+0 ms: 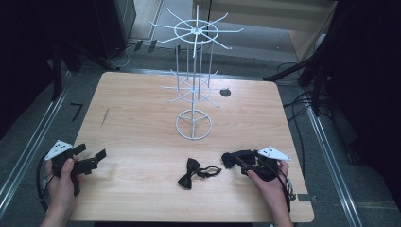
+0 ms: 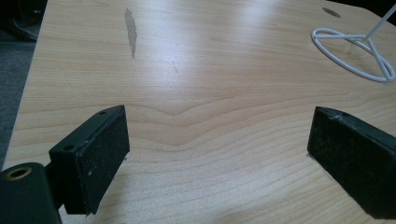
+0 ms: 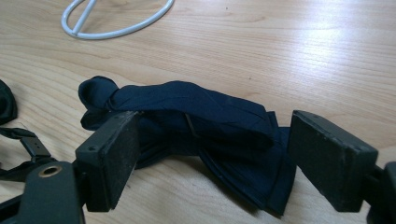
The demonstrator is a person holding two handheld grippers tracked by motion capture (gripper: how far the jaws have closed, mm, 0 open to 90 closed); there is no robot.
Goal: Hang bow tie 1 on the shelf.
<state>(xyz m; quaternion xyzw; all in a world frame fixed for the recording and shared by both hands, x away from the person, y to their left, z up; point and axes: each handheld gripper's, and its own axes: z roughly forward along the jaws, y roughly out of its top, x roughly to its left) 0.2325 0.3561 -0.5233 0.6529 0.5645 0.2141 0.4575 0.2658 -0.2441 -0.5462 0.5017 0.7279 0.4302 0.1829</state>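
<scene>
A dark navy bow tie (image 3: 201, 112) lies on the wooden table (image 1: 142, 132) between the jaws of my right gripper (image 3: 215, 158). The jaws stand apart on either side of it, and a gap shows at the right pad. In the high view this gripper (image 1: 239, 161) is at the front right, with the navy bow tie (image 1: 228, 160) at its tips. A black bow tie (image 1: 190, 172) with a strap lies loose at the front centre; its edge (image 3: 5, 105) shows at the left. My left gripper (image 1: 90, 152) rests at the front left, open over bare wood (image 2: 219, 154).
A tall white wire display rack (image 1: 194, 71) with radiating hooks stands at the table's centre back on a ring base (image 1: 193, 124), also seen as the ring base (image 2: 355, 51) and ring base (image 3: 116, 18). A dark round hole (image 1: 225, 92) is behind it. Dark frames and cables surround the table.
</scene>
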